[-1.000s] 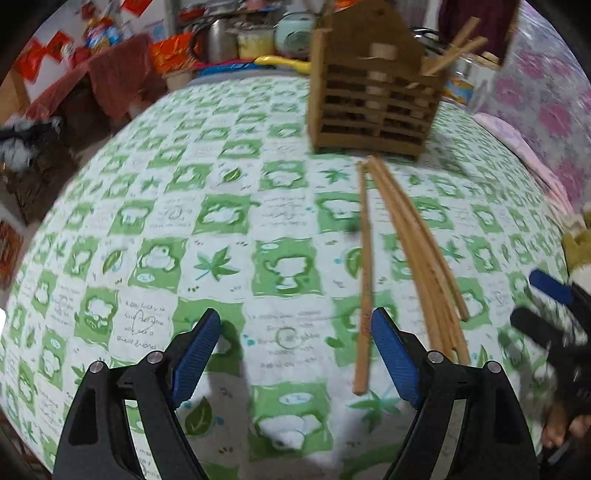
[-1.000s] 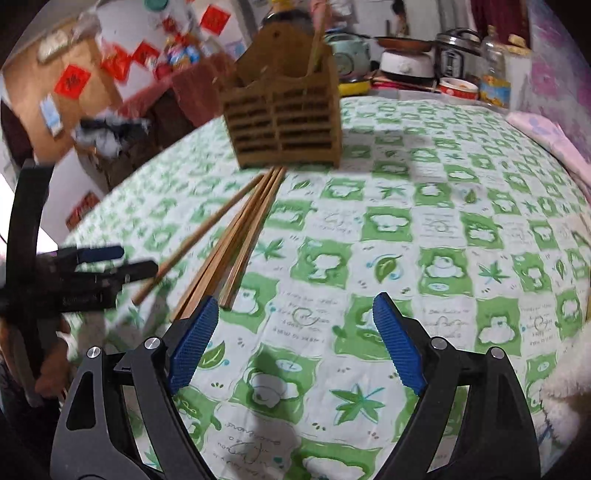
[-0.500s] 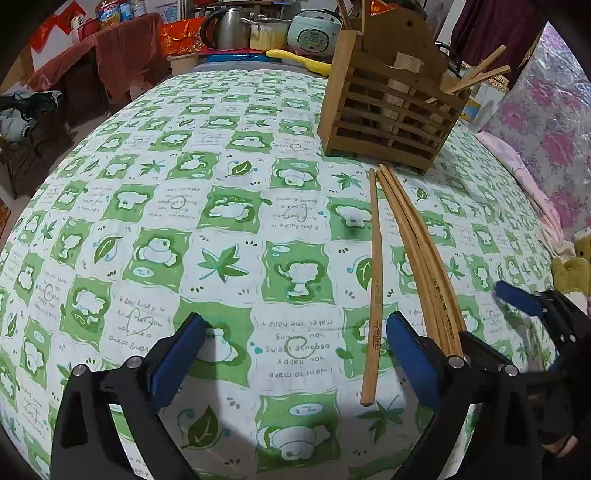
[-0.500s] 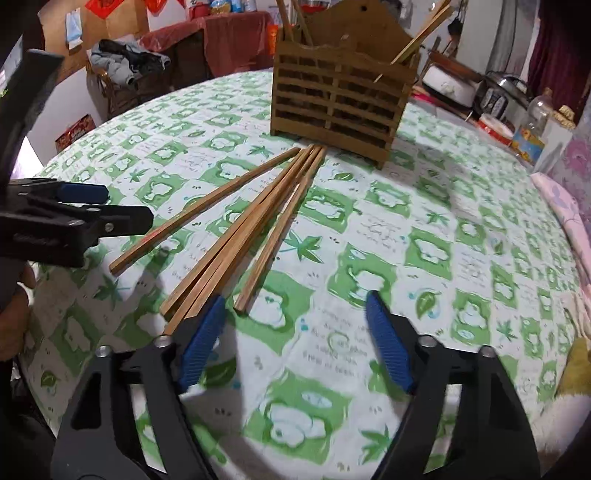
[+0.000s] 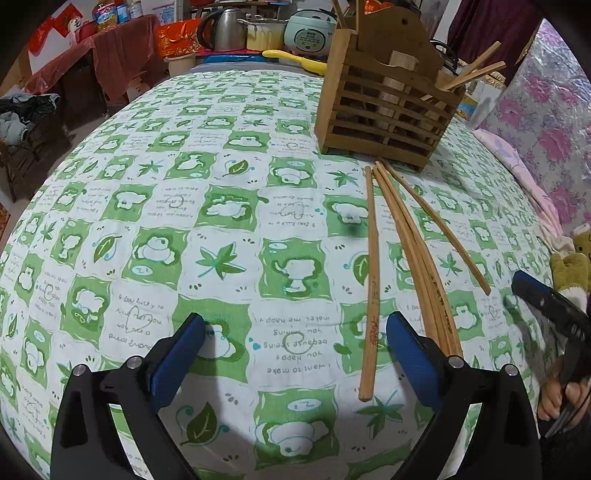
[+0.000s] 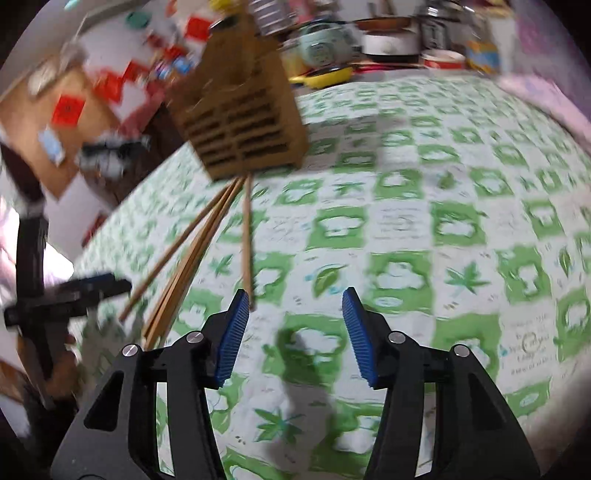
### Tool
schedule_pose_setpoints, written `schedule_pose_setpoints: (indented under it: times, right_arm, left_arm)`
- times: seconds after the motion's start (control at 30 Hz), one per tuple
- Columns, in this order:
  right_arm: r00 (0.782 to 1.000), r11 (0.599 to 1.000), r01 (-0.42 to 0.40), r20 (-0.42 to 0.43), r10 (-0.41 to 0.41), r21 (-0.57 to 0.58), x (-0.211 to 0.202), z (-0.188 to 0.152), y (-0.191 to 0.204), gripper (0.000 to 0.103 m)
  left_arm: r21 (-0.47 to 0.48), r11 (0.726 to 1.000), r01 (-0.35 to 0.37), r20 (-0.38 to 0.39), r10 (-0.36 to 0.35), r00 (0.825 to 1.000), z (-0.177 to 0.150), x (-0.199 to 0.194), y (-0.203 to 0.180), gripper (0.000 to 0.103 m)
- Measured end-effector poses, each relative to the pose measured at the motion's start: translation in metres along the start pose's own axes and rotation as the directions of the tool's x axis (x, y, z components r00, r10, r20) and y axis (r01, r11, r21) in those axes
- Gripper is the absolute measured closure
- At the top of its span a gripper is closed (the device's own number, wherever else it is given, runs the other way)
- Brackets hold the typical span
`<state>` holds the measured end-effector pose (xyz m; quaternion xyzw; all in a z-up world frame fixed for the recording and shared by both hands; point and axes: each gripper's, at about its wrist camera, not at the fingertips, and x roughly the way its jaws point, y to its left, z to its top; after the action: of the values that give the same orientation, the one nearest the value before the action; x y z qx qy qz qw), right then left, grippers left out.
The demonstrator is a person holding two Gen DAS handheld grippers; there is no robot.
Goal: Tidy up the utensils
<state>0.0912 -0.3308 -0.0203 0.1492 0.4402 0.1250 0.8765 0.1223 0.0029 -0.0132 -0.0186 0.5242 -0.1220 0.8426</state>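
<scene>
Several wooden chopsticks (image 5: 406, 236) lie fanned out on the green-and-white tablecloth (image 5: 221, 221), pointing at a slatted wooden utensil holder (image 5: 388, 103) that stands upright with a few chopsticks in it. My left gripper (image 5: 291, 354) is open and empty just above the cloth; the leftmost chopstick (image 5: 371, 295) ends between its pads. My right gripper (image 6: 291, 332) is open and empty; one chopstick (image 6: 247, 243) ends at its left pad. The right wrist view is blurred; the holder (image 6: 240, 118) shows ahead. The right gripper also shows in the left wrist view (image 5: 546, 302).
A kettle (image 5: 221, 29), a rice cooker (image 5: 310, 29), pots and a yellow utensil (image 5: 295, 59) crowd the table's far edge. A floral-covered surface (image 5: 554, 140) and a plush toy (image 5: 576, 258) are at the right. A red-draped side table (image 5: 110, 55) stands far left.
Both grippers have moved in over the chopsticks. The right gripper has swung and its jaws have narrowed. One chopstick lies apart to the right of the bundle.
</scene>
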Motion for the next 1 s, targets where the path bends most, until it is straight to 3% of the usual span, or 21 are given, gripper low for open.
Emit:
schedule_pose_setpoints:
  times: [0.13, 0.23, 0.3, 0.37, 0.4, 0.43, 0.57, 0.77, 0.87, 0.9, 0.93, 0.97, 1.0]
  right_arm:
    - [0.999, 0.998, 0.031, -0.009, -0.031, -0.060, 0.004, -0.001, 0.015, 0.047]
    - [0.999, 0.996, 0.046, -0.004, -0.047, -0.077, 0.004, -0.001, 0.018, 0.044]
    - [0.999, 0.997, 0.041, 0.001, -0.041, -0.064, 0.001, -0.001, 0.014, 0.044]
    - [0.999, 0.998, 0.040, 0.006, -0.040, -0.055, -0.001, -0.002, 0.011, 0.044]
    - [0.999, 0.998, 0.042, 0.008, -0.042, -0.056, -0.002, -0.002, 0.012, 0.044]
    - [0.999, 0.997, 0.046, 0.010, -0.046, -0.061, -0.002, -0.002, 0.013, 0.044]
    - [0.997, 0.987, 0.078, 0.030, -0.075, -0.141, -0.004, -0.005, 0.030, 0.044]
    - [0.995, 0.963, 0.076, -0.049, -0.092, -0.257, 0.018, -0.007, 0.058, 0.044]
    - [0.988, 0.955, 0.097, -0.091, -0.127, -0.281, 0.031, -0.005, 0.062, 0.045]
    - [0.988, 0.955, 0.098, -0.086, -0.127, -0.280, 0.031, -0.004, 0.061, 0.048]
    - [0.988, 0.956, 0.099, -0.087, -0.127, -0.277, 0.032, -0.004, 0.060, 0.060]
    - [0.987, 0.956, 0.108, -0.082, -0.135, -0.274, 0.031, -0.004, 0.060, 0.063]
    - [0.988, 0.957, 0.105, -0.081, -0.131, -0.271, 0.031, -0.004, 0.059, 0.073]
  left_arm:
    - [0.037, 0.999, 0.032, -0.004, -0.032, 0.999, -0.005, -0.003, -0.007, 0.011]
    - [0.090, 0.995, 0.031, 0.002, -0.032, 1.000, -0.015, -0.009, -0.016, 0.024]
    - [0.134, 0.991, 0.020, 0.013, -0.022, 1.000, -0.023, -0.011, -0.024, 0.039]
    - [0.205, 0.977, -0.061, 0.060, 0.050, 0.997, -0.036, -0.013, -0.035, 0.051]
    - [0.229, 0.970, -0.078, 0.079, 0.061, 0.995, -0.040, -0.014, -0.039, 0.067]
    - [0.248, 0.967, -0.051, 0.080, 0.032, 0.996, -0.044, -0.016, -0.042, 0.074]
    - [0.236, 0.970, -0.049, 0.067, 0.034, 0.997, -0.036, -0.013, -0.042, 0.095]
    - [0.155, 0.988, 0.003, -0.016, 0.000, 1.000, -0.008, -0.003, -0.028, 0.096]
    - [0.148, 0.989, 0.009, -0.009, -0.007, 1.000, -0.004, 0.003, -0.028, 0.096]
    - [0.150, 0.989, 0.005, -0.006, -0.004, 1.000, -0.004, 0.003, -0.028, 0.096]
    - [0.150, 0.989, 0.001, -0.002, 0.000, 1.000, -0.004, 0.003, -0.029, 0.096]
    - [0.150, 0.989, -0.001, -0.001, 0.001, 1.000, -0.004, 0.003, -0.028, 0.096]
    - [0.149, 0.989, 0.001, -0.001, -0.001, 1.000, -0.004, 0.003, -0.028, 0.096]
